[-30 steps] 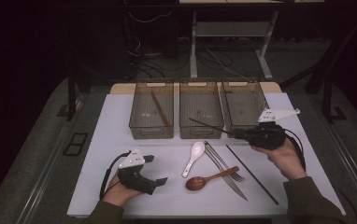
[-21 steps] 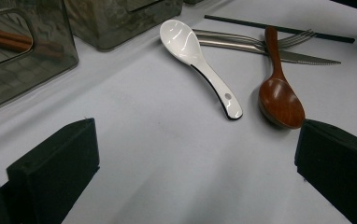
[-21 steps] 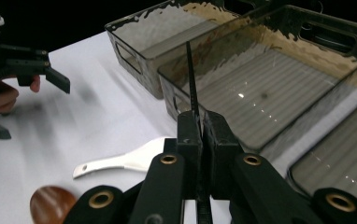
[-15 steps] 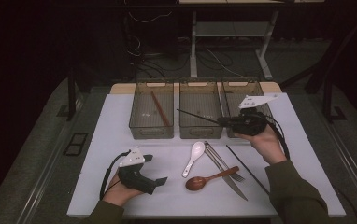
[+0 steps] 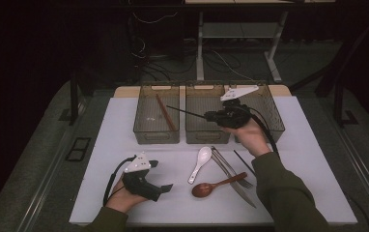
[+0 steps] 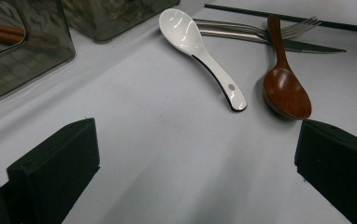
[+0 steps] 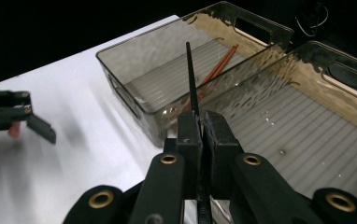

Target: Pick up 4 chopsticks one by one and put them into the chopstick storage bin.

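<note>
My right gripper (image 5: 206,116) has its jaws clamped on a black chopstick (image 5: 185,112), which sticks out past them and points toward the left bin (image 5: 156,135). In the right gripper view the stick (image 7: 191,81) rises straight from between the pressed-together jaws of that gripper (image 7: 200,128), its tip hanging over the left bin (image 7: 134,70), where a brown chopstick (image 7: 214,70) lies on the ribbed floor. In the high view I hold this gripper above the middle bin (image 5: 206,136), near its edge with the right bin (image 5: 274,121).

My left gripper (image 5: 165,186) rests low on the white tabletop (image 5: 100,145), jaws wide apart with nothing between them. Looking along it, I see bare tabletop between the jaws, and beyond them a white ceramic spoon (image 6: 200,51) and a brown wooden spoon (image 6: 284,84) lying near each other. Behind them lie a fork (image 6: 256,30) and a knife (image 6: 307,45), the wooden spoon's handle crossing over both, and a second black chopstick (image 6: 279,16) lies farther back.
</note>
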`<control>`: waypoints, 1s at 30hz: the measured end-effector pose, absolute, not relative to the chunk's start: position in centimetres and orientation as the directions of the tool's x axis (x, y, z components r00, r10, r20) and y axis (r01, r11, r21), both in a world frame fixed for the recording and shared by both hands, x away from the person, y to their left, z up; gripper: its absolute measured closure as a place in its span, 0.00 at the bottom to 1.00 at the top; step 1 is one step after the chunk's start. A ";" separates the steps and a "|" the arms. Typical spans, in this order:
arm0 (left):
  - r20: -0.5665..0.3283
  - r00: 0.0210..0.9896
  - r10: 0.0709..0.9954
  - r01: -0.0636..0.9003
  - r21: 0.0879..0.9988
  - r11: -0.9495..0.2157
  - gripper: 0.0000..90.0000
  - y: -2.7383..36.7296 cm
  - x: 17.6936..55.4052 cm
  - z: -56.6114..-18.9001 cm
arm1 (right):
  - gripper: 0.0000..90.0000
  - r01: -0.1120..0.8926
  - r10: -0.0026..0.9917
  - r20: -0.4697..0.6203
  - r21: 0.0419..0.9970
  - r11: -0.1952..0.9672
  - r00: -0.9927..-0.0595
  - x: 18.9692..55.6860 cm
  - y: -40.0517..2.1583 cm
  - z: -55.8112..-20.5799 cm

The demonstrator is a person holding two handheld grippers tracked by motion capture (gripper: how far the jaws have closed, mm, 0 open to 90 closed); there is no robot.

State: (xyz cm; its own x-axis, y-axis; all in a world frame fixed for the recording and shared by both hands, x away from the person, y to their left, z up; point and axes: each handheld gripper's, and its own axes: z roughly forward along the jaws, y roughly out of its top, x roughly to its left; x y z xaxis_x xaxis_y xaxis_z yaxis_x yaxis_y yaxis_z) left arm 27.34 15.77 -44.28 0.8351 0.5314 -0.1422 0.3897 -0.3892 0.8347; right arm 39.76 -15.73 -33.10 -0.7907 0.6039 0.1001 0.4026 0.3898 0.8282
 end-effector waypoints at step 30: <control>-0.147 0.849 0.508 0.375 0.844 -0.384 0.00 15.8 27.2 -44.0 | 0.94 0.493 0.678 0.077 0.746 0.447 -0.731 45.7 -5.2 -37.1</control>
State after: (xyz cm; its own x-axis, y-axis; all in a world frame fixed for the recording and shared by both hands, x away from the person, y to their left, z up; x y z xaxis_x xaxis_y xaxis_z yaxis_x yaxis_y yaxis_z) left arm 27.22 15.75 -43.96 0.8490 0.5075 -0.1470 0.3755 -0.3837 0.8437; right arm 45.75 -5.16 -37.11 -0.7313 0.6777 0.0772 0.4930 0.4471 0.7464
